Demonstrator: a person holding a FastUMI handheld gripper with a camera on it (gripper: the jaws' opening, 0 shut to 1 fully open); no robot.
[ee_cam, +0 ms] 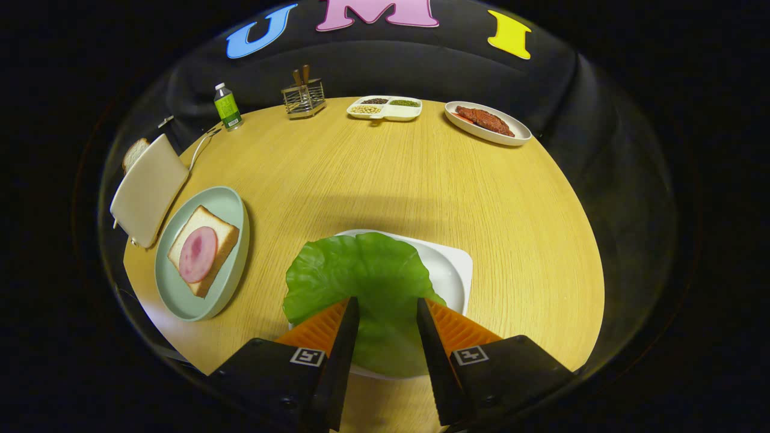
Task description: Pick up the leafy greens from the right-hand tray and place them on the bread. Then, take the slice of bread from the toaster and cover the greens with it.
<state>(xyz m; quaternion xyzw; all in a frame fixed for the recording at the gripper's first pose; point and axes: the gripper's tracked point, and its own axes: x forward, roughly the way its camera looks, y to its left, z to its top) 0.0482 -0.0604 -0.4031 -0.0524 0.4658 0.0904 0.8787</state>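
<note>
Matt wood-grain table (385, 174), glossy white tray (452, 270), wire metal rack (304, 99), smooth toaster (147, 189)

Layout on worktop (373, 174), seen along gripper (388, 310).

Leafy greens (367, 282) lying on near tray (451, 270), overhanging its left edge; gripper above them, jaws apart with the leaf showing in the gap between. Left of tray: plate (225, 207) carrying bread slice (207, 240), ham round (197, 254) on top of the bread. Toaster (147, 189) just beyond and left of plate, touching or nearly so; second bread slice (135, 151) standing in its far end. Along far edge, left to right: bottle (227, 107), utensil rack (304, 96), divided dish (385, 108) holding grains, plate with meat (487, 122).
</note>
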